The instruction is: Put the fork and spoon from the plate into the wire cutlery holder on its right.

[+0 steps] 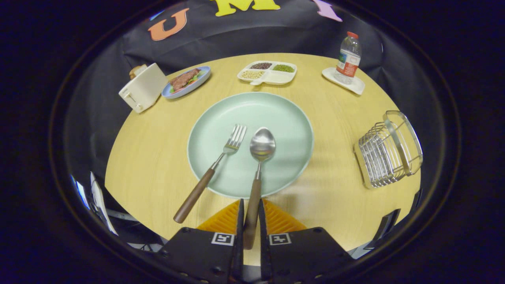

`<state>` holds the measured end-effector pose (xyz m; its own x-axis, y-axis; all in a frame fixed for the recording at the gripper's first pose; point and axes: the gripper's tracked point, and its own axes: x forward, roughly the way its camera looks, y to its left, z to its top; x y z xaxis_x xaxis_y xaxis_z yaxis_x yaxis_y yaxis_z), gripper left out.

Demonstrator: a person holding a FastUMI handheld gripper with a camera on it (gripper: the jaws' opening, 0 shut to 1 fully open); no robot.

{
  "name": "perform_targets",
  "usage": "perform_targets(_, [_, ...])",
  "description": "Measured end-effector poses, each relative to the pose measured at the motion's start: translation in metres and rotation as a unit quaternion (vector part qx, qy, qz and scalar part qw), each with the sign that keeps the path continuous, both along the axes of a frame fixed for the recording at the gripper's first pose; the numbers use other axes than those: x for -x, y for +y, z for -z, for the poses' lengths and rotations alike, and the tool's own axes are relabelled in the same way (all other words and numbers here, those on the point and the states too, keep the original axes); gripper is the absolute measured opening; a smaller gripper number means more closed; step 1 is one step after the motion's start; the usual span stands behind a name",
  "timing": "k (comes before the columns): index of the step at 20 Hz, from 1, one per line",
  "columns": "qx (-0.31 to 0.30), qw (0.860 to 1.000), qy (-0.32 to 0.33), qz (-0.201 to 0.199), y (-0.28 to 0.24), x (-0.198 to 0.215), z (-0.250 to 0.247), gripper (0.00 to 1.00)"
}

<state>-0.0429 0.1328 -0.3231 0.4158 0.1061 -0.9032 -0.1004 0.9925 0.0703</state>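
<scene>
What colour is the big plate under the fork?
Pale mint green plate, clearest in the gripper view.

The round wooden table point(158, 165) carries plate point(284, 114), toaster point(143, 87), wire holder point(388, 150), dishes.

Fork point(213, 169) and spoon point(258, 165) lie side by side, heads on the pale green plate point(284, 118), wooden handles overhanging; wire cutlery holder point(388, 152) sits well right.

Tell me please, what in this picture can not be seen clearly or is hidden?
- Gripper view: the end of the spoon handle lies between the fingers of the gripper, which are closed on it; the fingers cover the contact.
- The inside of the wire cutlery holder is screened by its wires.
- The bottle label is too small to read.
- The toaster slots face away.
</scene>
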Motion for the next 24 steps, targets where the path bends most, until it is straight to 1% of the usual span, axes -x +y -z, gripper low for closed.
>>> perform_targets(2, [0.015,1.000,-0.001,-0.001,-0.004,-0.001,-0.002,0.17])
perform_targets(3, [-0.002,1.000,0.003,-0.004,0.003,0.002,-0.004,0.12])
perform_targets(5, [-0.010,1.000,0.002,-0.003,0.001,0.000,-0.004,0.01])
perform_targets(11, [-0.022,1.000,-0.009,-0.010,-0.005,0.003,-0.028,0.01])
perform_targets(15, [-0.029,0.999,-0.025,-0.006,-0.015,0.001,-0.062,0.01])
perform_targets(18, [-0.031,0.999,-0.037,0.008,-0.039,0.000,-0.096,0.01])
perform_targets(21, [-0.024,0.998,-0.051,0.030,-0.074,0.000,-0.130,0.01])
perform_targets(24, [-0.016,0.998,-0.044,0.051,-0.113,0.002,-0.148,0.01])
